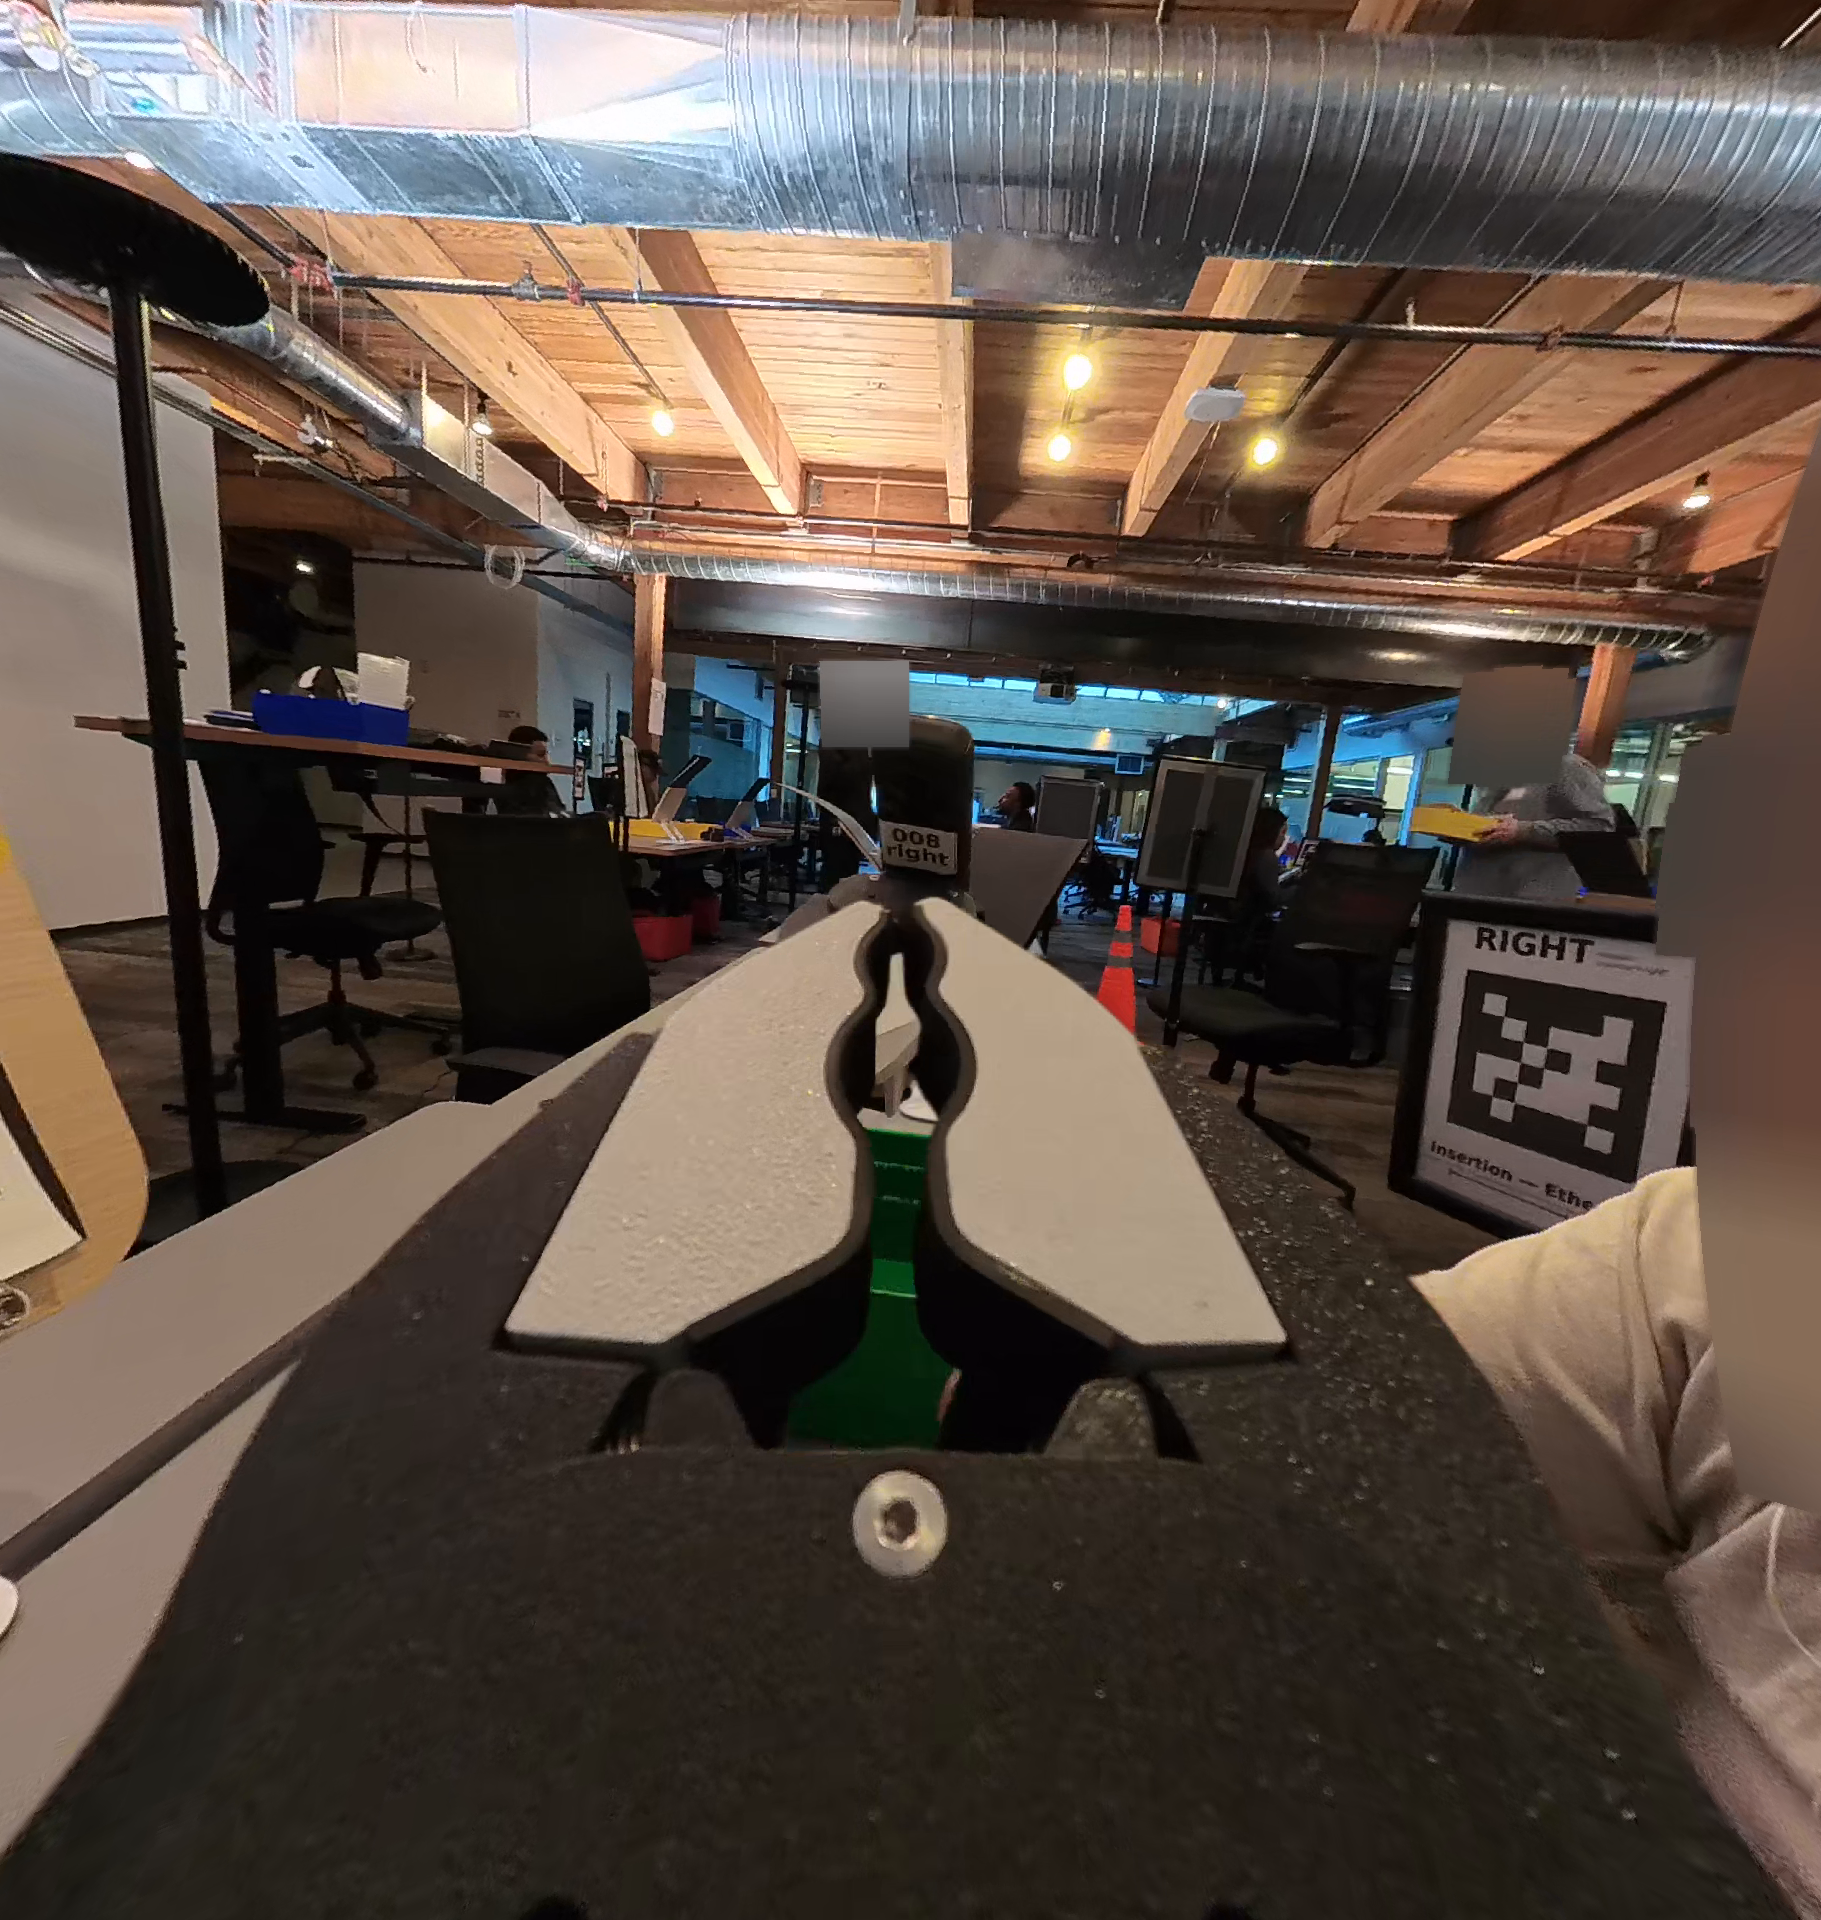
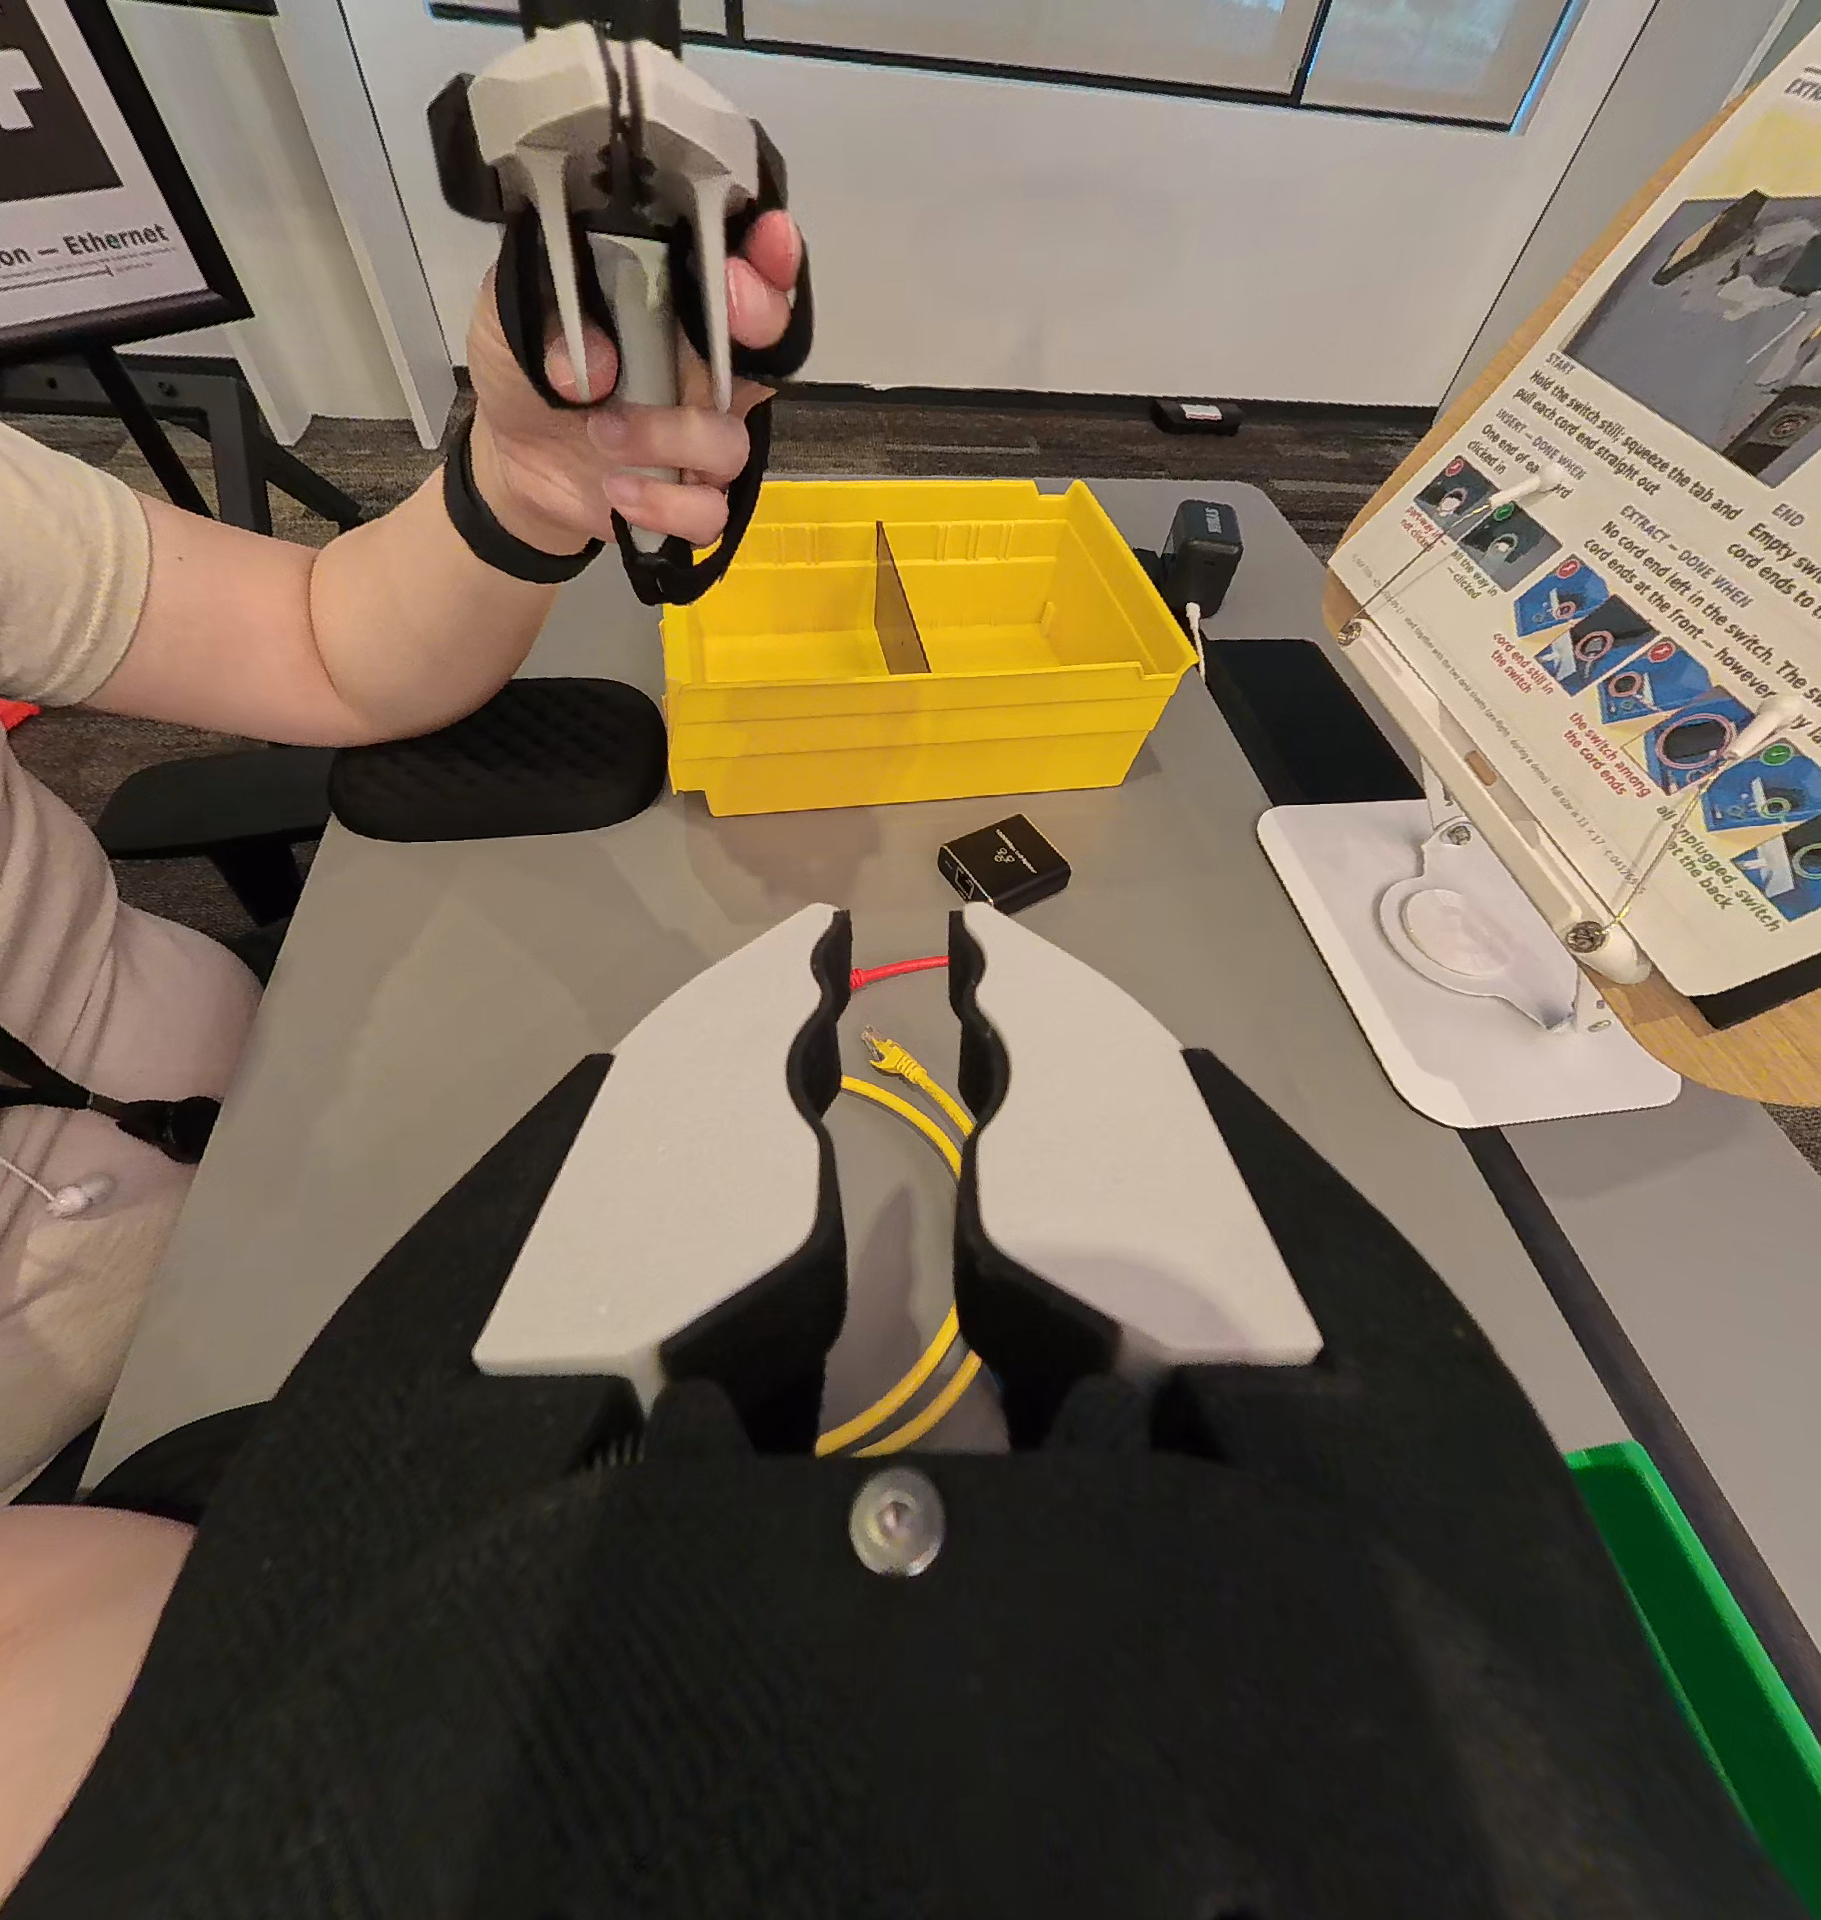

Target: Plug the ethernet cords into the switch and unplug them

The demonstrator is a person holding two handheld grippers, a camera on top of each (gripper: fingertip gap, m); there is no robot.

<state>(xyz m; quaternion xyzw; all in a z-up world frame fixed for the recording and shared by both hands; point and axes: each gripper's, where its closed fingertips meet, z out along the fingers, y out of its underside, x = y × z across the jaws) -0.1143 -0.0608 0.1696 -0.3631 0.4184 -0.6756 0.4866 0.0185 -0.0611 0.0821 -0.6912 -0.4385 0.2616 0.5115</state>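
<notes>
On the grey table (image 2: 449, 987): your work area, with all task parts laid out in the right wrist view.
Switch: small black box (image 2: 1005, 862) resting flat on the table, just in front of the yellow bin and beyond your right fingertips; no cord is plugged into the port face you can see.
Yellow cord: lies on the table under your right gripper; its plug end (image 2: 890, 1055) shows between the two fingers, free of the switch.
Red cord: a short stretch (image 2: 901, 969) shows between the right fingertips, lying on the table nearer the switch.
Right gripper (image 2: 898, 935): jaws open, with a clear gap between the pads; the pads touch neither cord and hold nothing.
Left gripper (image 1: 903, 920): raised well above the table in your left hand (image 2: 594, 436) and pointing out into the room; jaws closed, tips together, with nothing between them.
Yellow bin (image 2: 916, 748): stands behind the switch; a divider splits it into two compartments.
Instruction sheet (image 2: 1654, 582): propped on a white stand at the right side of the table.
Green bin (image 2: 1716, 1662): edge visible at the lower right.
</notes>
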